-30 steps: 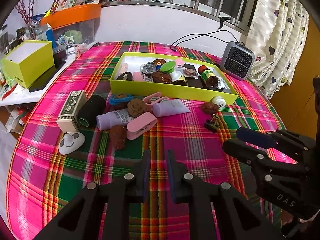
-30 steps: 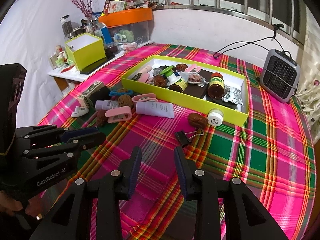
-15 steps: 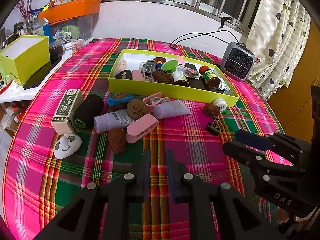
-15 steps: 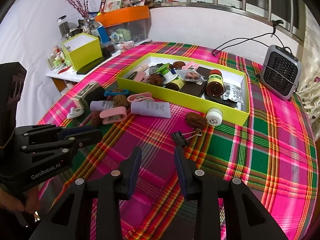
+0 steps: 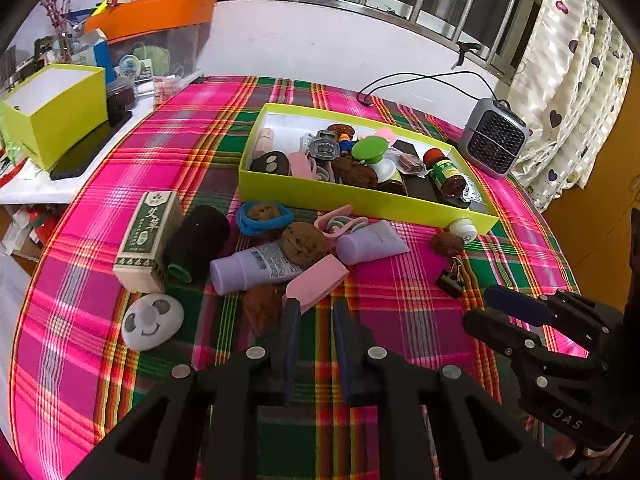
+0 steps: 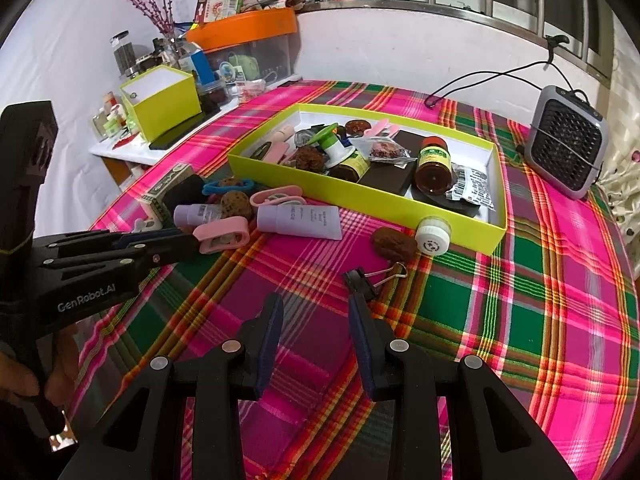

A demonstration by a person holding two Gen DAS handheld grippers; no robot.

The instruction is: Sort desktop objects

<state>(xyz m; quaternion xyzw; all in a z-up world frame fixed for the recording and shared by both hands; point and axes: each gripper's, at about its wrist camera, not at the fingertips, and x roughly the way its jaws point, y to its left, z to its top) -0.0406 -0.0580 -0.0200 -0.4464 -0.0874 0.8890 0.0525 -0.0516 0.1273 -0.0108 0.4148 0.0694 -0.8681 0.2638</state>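
So the table point(image 5: 400, 292) with the loud pink-and-green plaid cloth has a long lime tray point(image 5: 360, 200) sitting toward the far side, already half full of bits. In front of it there's a loose heap: a green-printed box point(image 5: 146, 236), a black roll point(image 5: 196, 242), two lilac tubes point(image 5: 252, 268), and a pink clip point(image 5: 316, 282). The left hand-held gripper point(image 5: 314, 320) is right at the near edge of that pink clip; its tips sit just in front of the clip, nothing between them, and the jaws are just starting to part from nearly shut. A second ago it was further back from the pile, so it's crept in toward it. The right hand-held gripper point(image 6: 316, 312) hangs spread and empty, with a black binder clip point(image 6: 362, 280) just beyond its right finger; it hasn't budged.
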